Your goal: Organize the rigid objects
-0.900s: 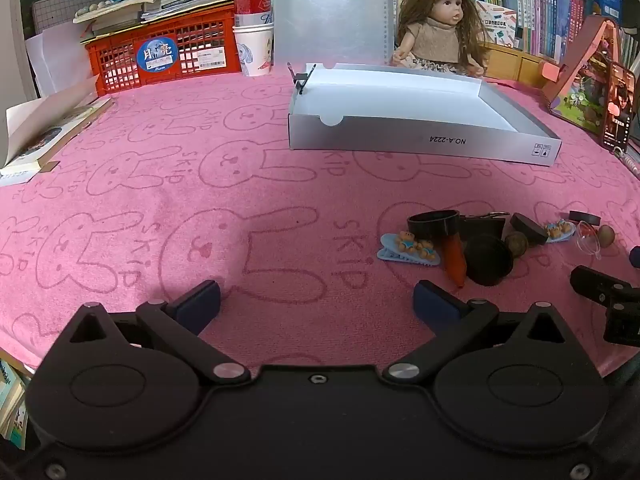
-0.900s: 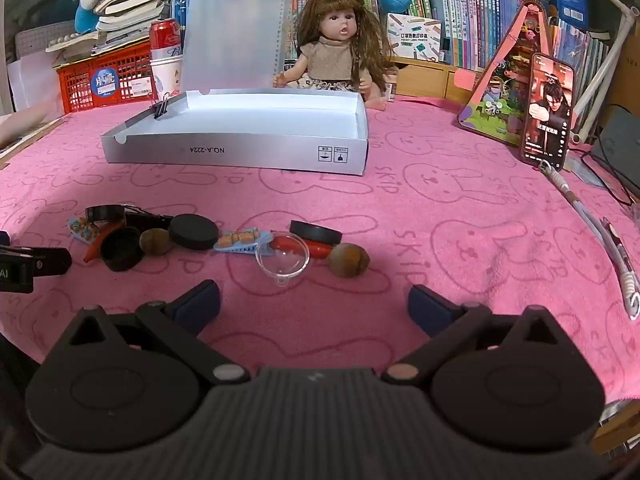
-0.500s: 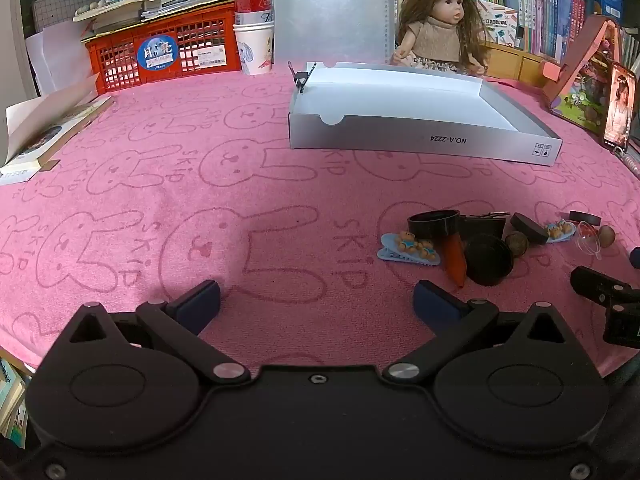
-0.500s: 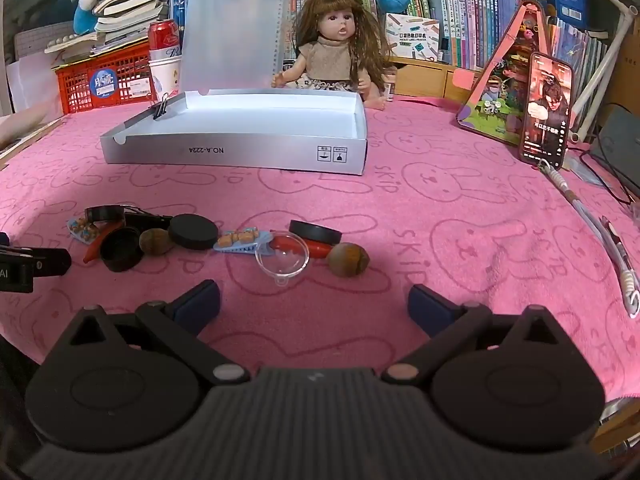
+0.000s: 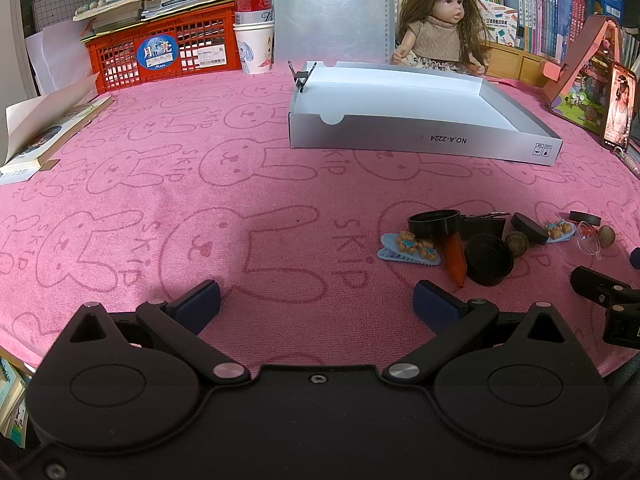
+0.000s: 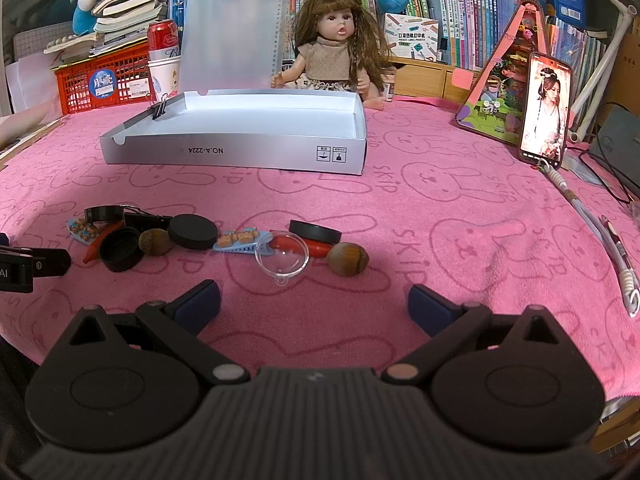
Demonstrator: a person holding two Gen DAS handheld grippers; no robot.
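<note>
Small rigid items lie in a row on the pink rabbit cloth: a blue bear hair clip (image 5: 410,246), black caps (image 5: 489,259), an orange-red piece (image 5: 455,256), a nut (image 6: 347,259), a clear funnel (image 6: 283,257), a second bear clip (image 6: 240,241) and a black disc (image 6: 315,232). An open, empty white-grey box (image 5: 416,136) stands behind them; it also shows in the right wrist view (image 6: 240,152). My left gripper (image 5: 316,300) is open and empty, left of the items. My right gripper (image 6: 314,302) is open and empty, just in front of the funnel.
A doll (image 6: 340,56) sits behind the box with a translucent clipboard (image 6: 236,28). A red basket (image 5: 164,52), a can and a cup stand back left. A book (image 5: 44,136) lies far left. A phone (image 6: 544,112) and a pink stand are at right, and a pen (image 6: 616,248).
</note>
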